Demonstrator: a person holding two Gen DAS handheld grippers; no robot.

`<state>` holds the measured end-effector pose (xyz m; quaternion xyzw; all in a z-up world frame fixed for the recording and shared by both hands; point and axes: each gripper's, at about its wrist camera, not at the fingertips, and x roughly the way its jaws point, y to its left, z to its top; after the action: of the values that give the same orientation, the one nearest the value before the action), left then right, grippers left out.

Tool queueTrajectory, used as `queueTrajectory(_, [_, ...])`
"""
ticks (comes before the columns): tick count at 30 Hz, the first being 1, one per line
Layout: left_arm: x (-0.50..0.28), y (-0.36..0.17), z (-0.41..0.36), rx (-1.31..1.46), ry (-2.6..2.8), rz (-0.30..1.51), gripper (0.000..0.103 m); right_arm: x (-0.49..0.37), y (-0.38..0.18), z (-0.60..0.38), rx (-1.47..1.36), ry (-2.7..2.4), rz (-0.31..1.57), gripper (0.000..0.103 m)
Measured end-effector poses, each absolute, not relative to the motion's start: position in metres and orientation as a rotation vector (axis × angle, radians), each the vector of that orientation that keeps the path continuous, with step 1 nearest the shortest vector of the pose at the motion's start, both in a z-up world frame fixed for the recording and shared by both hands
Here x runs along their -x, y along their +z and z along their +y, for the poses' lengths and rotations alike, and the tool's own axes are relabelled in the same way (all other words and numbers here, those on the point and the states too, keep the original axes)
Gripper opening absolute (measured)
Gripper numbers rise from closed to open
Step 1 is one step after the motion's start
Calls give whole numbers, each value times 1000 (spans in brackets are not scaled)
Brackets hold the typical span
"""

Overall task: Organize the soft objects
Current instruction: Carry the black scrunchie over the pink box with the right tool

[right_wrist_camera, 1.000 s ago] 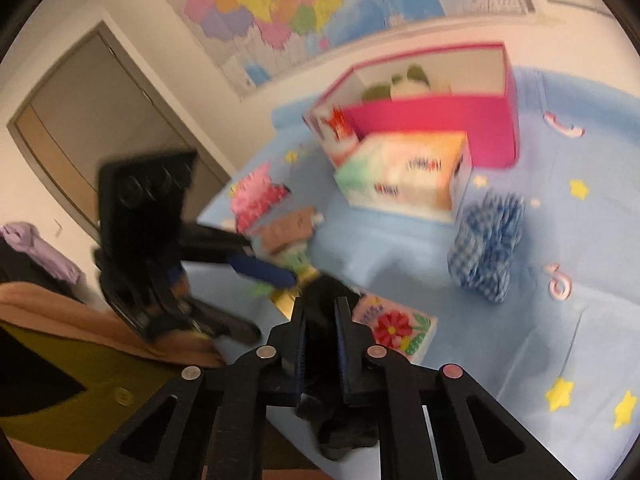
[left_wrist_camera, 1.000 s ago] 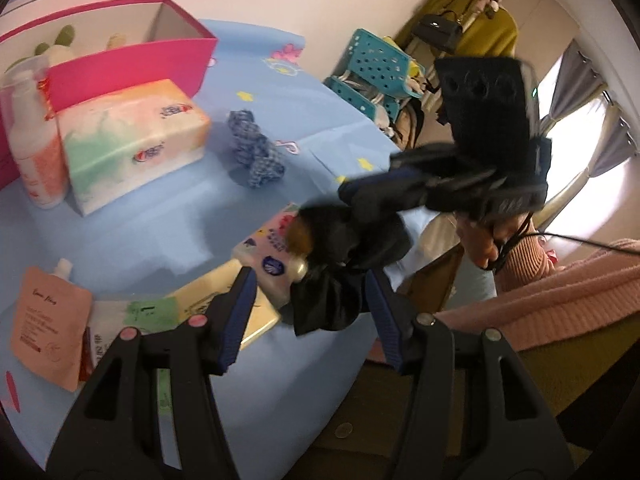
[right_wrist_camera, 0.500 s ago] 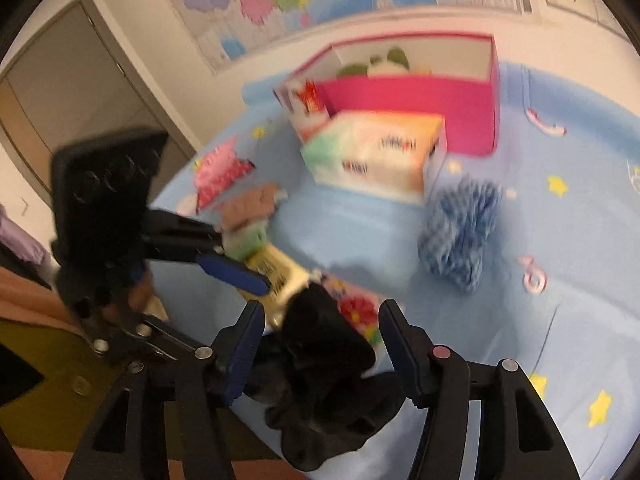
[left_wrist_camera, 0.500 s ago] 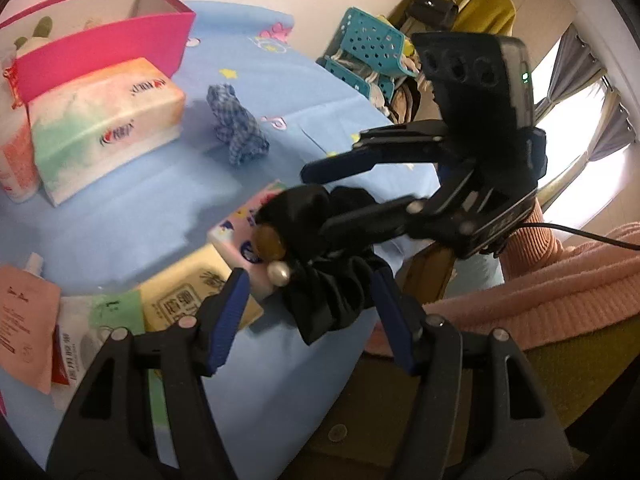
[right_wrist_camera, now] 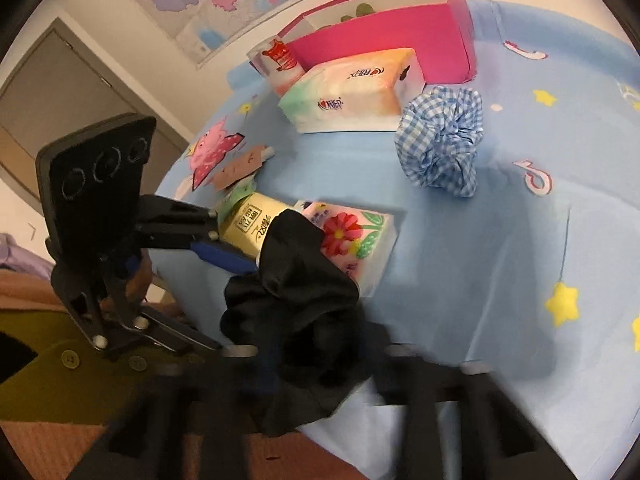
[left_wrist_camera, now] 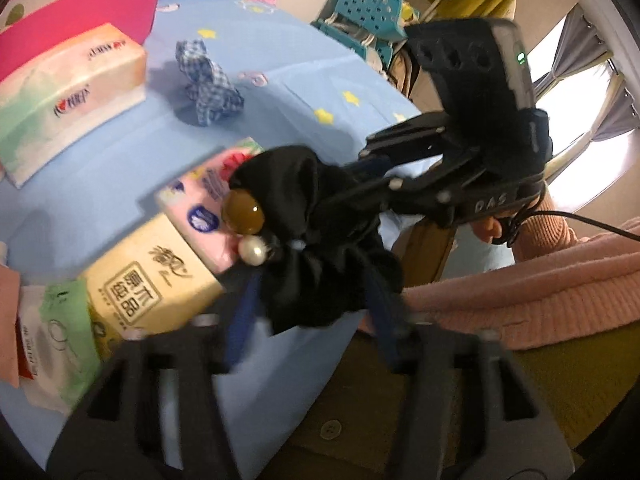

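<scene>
A black scrunchie (left_wrist_camera: pixel 320 248) with a brown bead and a pearl hangs in the air at the table's near edge, between both grippers. It also shows in the right wrist view (right_wrist_camera: pixel 296 304). My left gripper (left_wrist_camera: pixel 312 320) has its jaws open around the scrunchie's lower part. My right gripper (right_wrist_camera: pixel 324 364) is open, its fingers either side of the scrunchie; which one bears it I cannot tell. A blue checked scrunchie (right_wrist_camera: pixel 442 142) lies on the blue tablecloth (right_wrist_camera: pixel 500 240). The pink box (right_wrist_camera: pixel 400 36) stands at the back.
A large tissue pack (right_wrist_camera: pixel 352 88) lies in front of the pink box, a bottle (right_wrist_camera: pixel 278 62) beside it. Small tissue packs, one floral (right_wrist_camera: pixel 352 240), one yellow (left_wrist_camera: pixel 156 276), and sachets (left_wrist_camera: pixel 56 336) lie near the table edge. A teal basket (left_wrist_camera: pixel 360 4) stands beyond the table.
My right gripper was shut on the black scrunchie and has opened. My left gripper has moved in closer around the scrunchie, which now fills more of both views.
</scene>
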<state>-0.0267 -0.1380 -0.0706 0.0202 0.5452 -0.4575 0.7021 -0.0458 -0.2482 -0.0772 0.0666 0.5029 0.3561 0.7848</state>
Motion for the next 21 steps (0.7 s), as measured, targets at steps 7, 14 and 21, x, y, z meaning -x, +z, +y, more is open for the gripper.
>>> queueTrajectory(7, [19, -43, -130, 35, -1035, 1120, 18, 49, -31, -253, -139, 789, 938, 13])
queueTrajectory(14, [-15, -19, -122, 97, -964, 1035, 18, 25, 6, -245, -119, 801, 807, 12])
queueTrajectory(21, [-53, 12, -117, 108, -853, 940, 18, -21, 37, -241, -118, 790, 709, 12])
